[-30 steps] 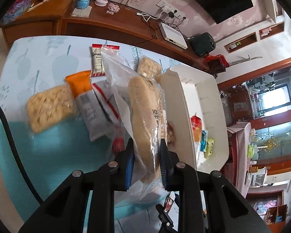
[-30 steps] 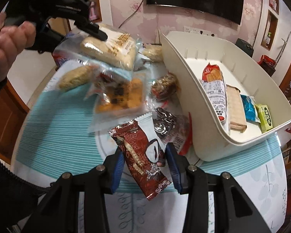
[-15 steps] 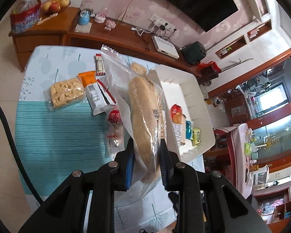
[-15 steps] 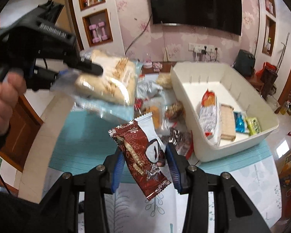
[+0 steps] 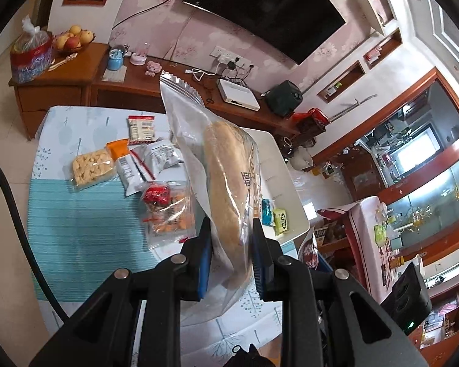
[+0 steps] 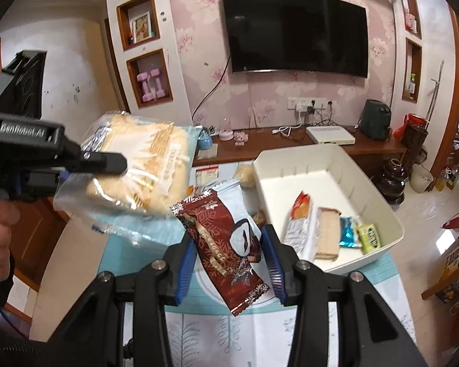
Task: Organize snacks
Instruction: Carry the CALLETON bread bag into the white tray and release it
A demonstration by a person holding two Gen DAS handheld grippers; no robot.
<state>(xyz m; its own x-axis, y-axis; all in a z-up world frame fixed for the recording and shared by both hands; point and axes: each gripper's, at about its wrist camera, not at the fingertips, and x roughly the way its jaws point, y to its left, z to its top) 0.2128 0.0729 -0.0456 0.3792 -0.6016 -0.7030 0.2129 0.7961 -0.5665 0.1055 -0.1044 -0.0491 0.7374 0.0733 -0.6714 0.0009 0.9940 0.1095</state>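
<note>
My left gripper (image 5: 232, 252) is shut on a clear bag of bread (image 5: 226, 183) and holds it high above the table; the bag also shows in the right wrist view (image 6: 143, 168). My right gripper (image 6: 229, 258) is shut on a dark red snack packet (image 6: 226, 244), also raised above the table. The white bin (image 6: 330, 165) stands on the table to the right and holds several snacks, among them a wafer pack (image 6: 326, 232) and a green packet (image 6: 368, 238). The bin's rim (image 5: 290, 183) shows behind the bread bag.
Several loose snacks lie on the teal tablecloth (image 5: 76, 229): a cracker bag (image 5: 91, 168), a white packet (image 5: 131, 171), a clear bag with orange and red pieces (image 5: 165, 211). A wooden sideboard (image 5: 91, 82) and a wall TV (image 6: 293, 33) stand behind the table.
Both grippers have risen well above the table with their packets still held. The table and bin now look smaller and farther below.
</note>
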